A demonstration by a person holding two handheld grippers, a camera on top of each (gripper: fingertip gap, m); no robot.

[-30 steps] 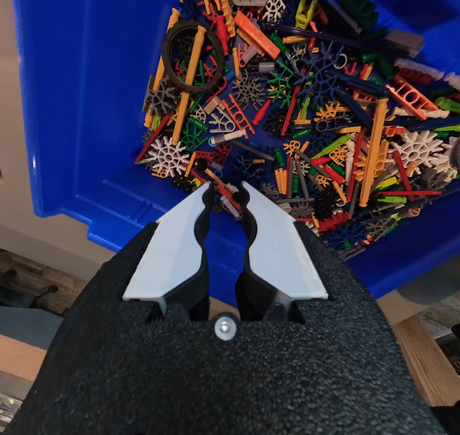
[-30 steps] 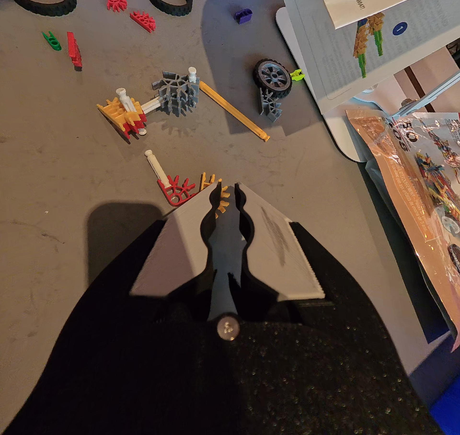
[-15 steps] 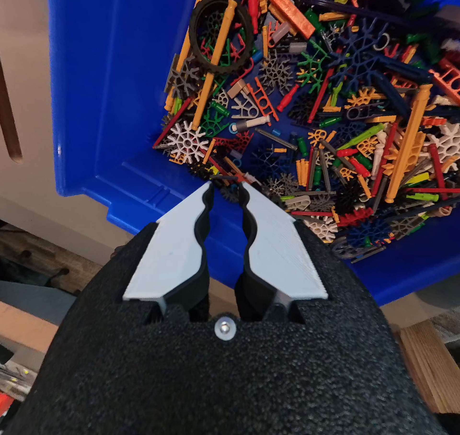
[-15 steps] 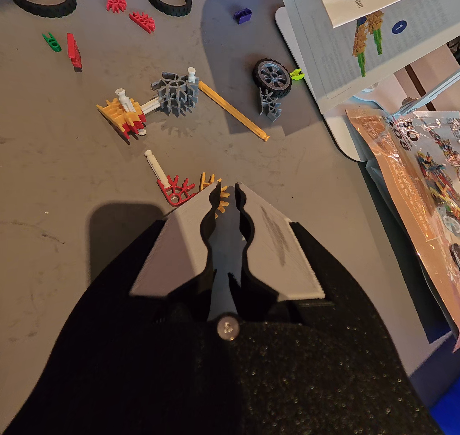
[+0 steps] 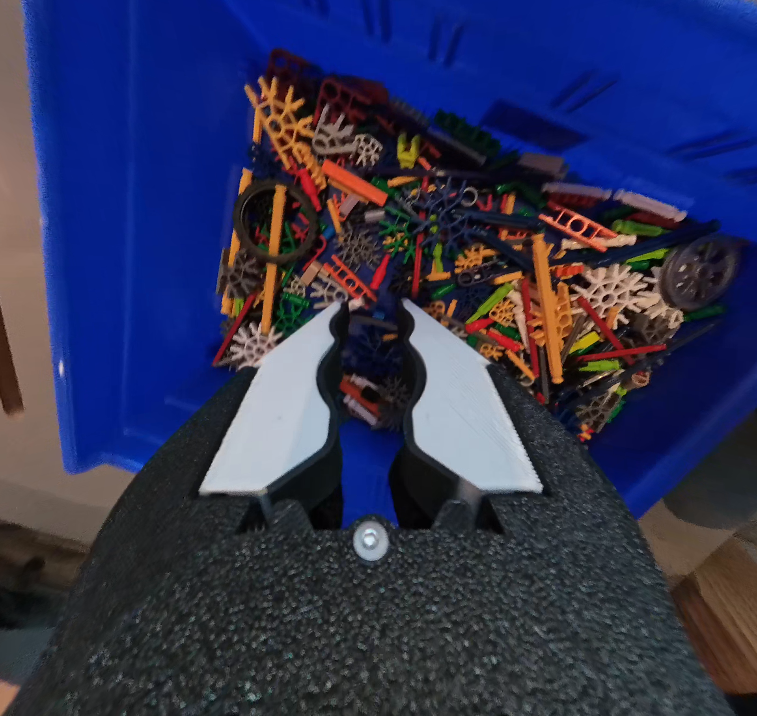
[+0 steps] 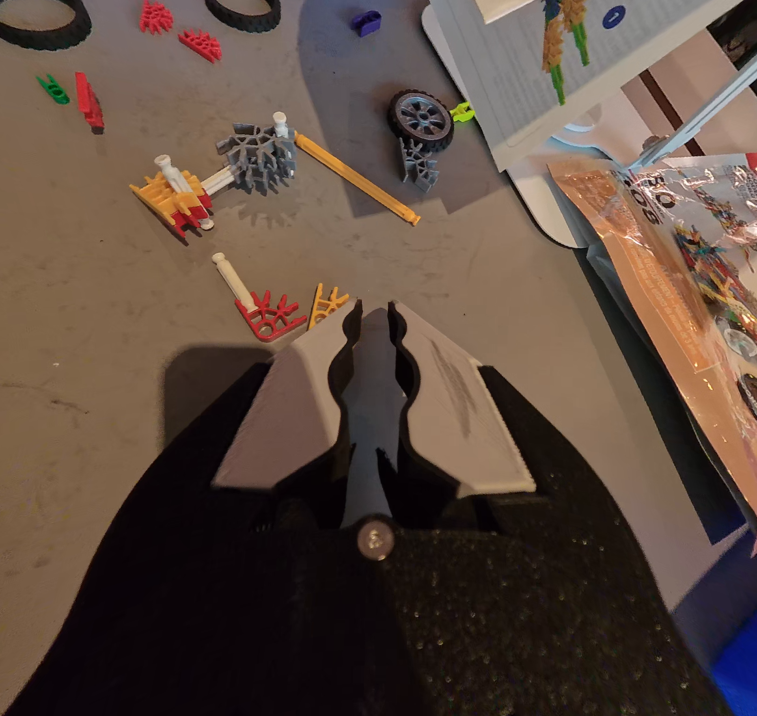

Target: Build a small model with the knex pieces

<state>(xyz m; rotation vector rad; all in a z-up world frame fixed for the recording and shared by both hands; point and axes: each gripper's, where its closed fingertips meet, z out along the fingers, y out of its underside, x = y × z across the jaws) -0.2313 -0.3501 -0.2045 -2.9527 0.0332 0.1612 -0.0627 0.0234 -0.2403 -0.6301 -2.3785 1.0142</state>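
Two pairs of tongs work over a scatter of plastic construction-toy pieces. The left tongs (image 5: 372, 307) hang with tips apart and nothing between them, above the near edge of a heap of mixed rods and connectors (image 5: 450, 270) piled in a blue bin (image 5: 135, 205). Just left of the tips lies a white snowflake connector (image 5: 254, 342); farther left a black tyre ring (image 5: 276, 225) is crossed by an orange rod (image 5: 273, 254), and a grey spoked wheel (image 5: 702, 272) sits at the heap's right edge.

The right tongs (image 6: 375, 307) hover over a grey worktop (image 6: 102, 307), tips slightly parted and empty. A yellow connector (image 6: 327, 303) lies just beside the left tip, partly hidden by it, and touching or nearly touching it is a red connector (image 6: 270, 317) with a white rod (image 6: 231, 276) plugged into it. Farther off stand a small assembly of yellow and red connectors (image 6: 176, 201) joined by a white rod to a cluster of grey connectors (image 6: 258, 160), from which a long yellow rod (image 6: 356, 182) runs right. A small wheel with a tyre (image 6: 422, 121) leans against a grey connector (image 6: 418, 164). Two loose black tyres (image 6: 241, 2), red pieces (image 6: 155, 16), a green piece (image 6: 53, 90) and a purple clip (image 6: 366, 21) lie along the far edge. At right, an open instruction booklet (image 6: 532, 61) and a crinkled printed plastic bag (image 6: 655, 266) overlap the worktop's edge
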